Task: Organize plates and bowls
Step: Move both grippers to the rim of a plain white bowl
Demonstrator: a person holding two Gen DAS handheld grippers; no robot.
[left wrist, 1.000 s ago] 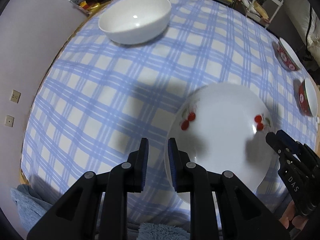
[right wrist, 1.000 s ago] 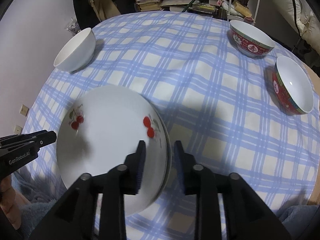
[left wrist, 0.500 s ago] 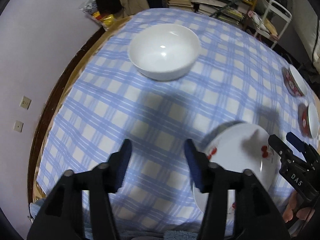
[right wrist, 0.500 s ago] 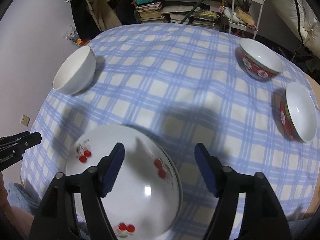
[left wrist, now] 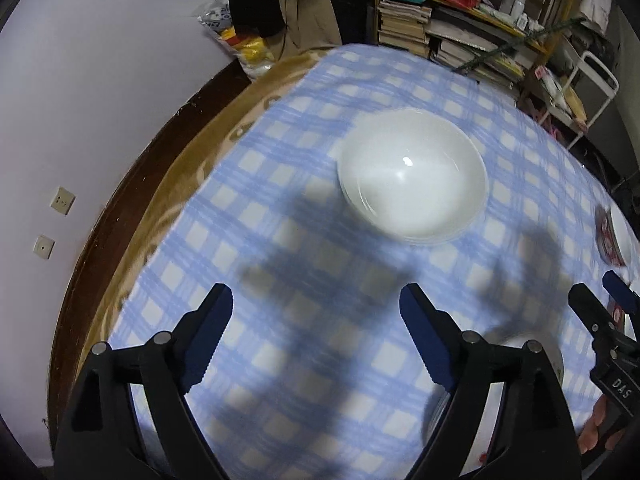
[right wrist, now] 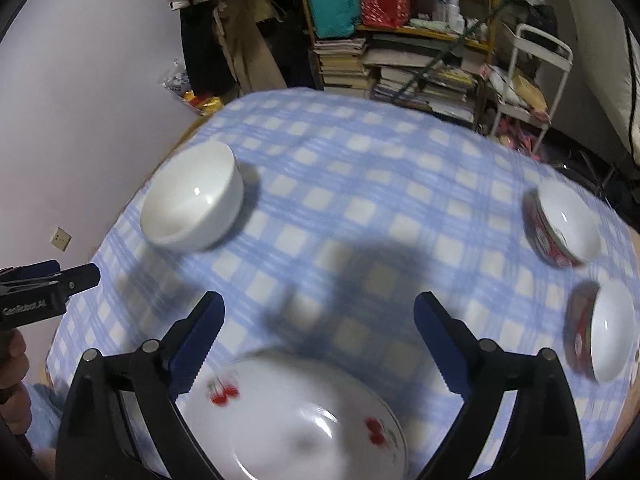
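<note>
Left wrist view: my left gripper (left wrist: 316, 340) hangs w/ jaws spread wide, nothing between them, above the blue checked cloth (left wrist: 304, 320), aimed roughly at the white bowl (left wrist: 412, 186), which sits upright ahead and slightly right, well apart from the tips. The right gripper (left wrist: 600, 296) pokes in at the far right edge, and a sliver of the cherry plate (left wrist: 554, 356) shows behind my right finger. In the right wrist view that gripper is also released and empty, jaws wide, hovering over the far edge of the cherry plate (right wrist: 296, 420), which lies flat on the cloth near me; there may be a second plate under it, can't tell. White bowl (right wrist: 192, 200) is far left, two red bowls (right wrist: 564, 224) (right wrist: 600, 336) stand far right, tilted-looking from the lens, near each other but apart. I judge plates are settled, so bowls are next. To do it well: bring left jaws down over the white bowl's near rim, one finger inside, one outside, close firmly since glazed ceramic is slick, lift straight, keep it level. Frames are motion-blurred, so slow down before closing.
</note>
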